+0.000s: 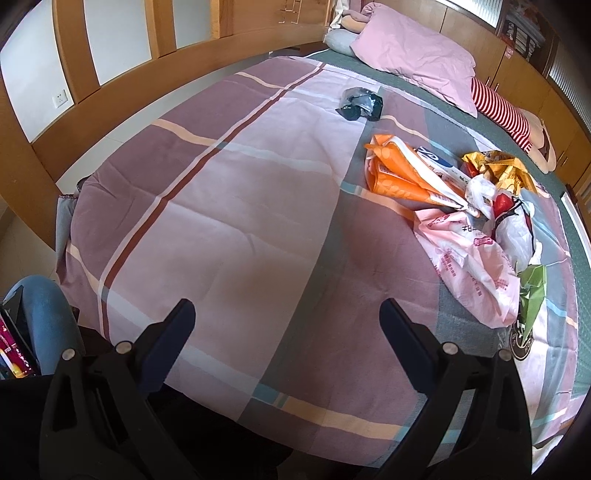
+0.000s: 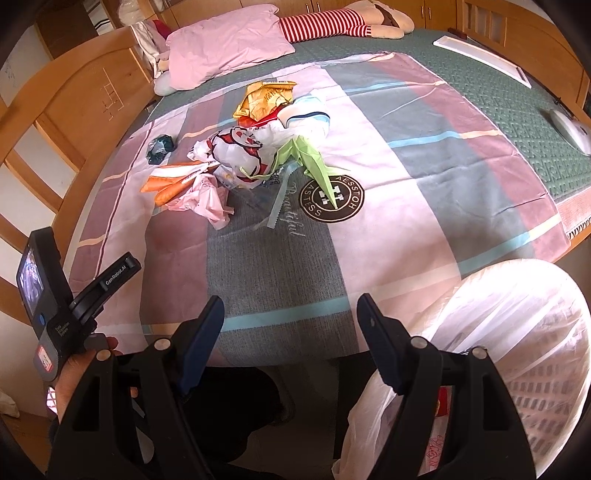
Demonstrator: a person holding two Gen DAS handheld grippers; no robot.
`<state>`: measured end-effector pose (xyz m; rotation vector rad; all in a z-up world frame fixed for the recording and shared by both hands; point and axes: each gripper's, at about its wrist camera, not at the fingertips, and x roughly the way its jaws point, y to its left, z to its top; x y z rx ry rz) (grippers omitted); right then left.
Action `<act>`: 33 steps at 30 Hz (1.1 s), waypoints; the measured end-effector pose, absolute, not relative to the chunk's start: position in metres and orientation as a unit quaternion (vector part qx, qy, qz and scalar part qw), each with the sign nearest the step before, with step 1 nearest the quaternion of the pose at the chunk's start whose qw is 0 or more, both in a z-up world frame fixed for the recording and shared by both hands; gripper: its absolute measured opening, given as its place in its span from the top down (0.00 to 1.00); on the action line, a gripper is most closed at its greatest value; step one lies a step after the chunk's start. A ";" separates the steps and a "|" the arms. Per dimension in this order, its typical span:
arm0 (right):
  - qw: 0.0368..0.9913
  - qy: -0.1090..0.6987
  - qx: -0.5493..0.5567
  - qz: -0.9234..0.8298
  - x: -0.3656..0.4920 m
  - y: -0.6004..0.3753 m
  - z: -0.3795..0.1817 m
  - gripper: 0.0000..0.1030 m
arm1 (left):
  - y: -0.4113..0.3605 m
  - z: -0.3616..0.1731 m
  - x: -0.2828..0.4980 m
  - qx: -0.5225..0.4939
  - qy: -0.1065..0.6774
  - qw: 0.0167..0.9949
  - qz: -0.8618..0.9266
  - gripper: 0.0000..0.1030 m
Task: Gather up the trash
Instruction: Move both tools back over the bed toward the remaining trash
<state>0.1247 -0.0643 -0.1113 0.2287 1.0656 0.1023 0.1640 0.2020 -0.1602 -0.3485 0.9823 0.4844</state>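
One pink pillow (image 1: 413,61), one trash pile (image 1: 469,206), one dark crumpled wrapper (image 1: 360,103), one lined bin (image 2: 517,350), two striped plush legs (image 2: 325,22)

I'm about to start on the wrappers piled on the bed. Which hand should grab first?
Probably the right. Its open tool points almost straight at the wrapper pile, and the lined bin sits right beside it for the drop. The open left tool faces bare quilt, with the pile well off to its right.

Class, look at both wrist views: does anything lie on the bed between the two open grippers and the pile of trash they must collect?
Nothing visible does. Between the left gripper, the right gripper and the trash pile lies only flat bedspread. The small dark wad sits apart, beyond the pile.
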 end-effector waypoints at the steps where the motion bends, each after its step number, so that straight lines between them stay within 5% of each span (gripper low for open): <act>1: 0.853 0.507 0.111 0.050 0.125 -0.065 -0.112 0.29 | 0.203 -0.161 0.164 -0.165 0.466 0.838 0.232 0.04; 22: 0.869 0.471 0.126 0.085 0.204 -0.042 -0.100 0.29 | 0.228 -0.159 0.150 -0.243 0.429 0.823 0.282 0.04; 33: 0.835 0.528 0.058 0.143 0.273 0.044 -0.162 0.33 | 0.258 -0.160 0.128 -0.316 0.392 0.798 0.332 0.04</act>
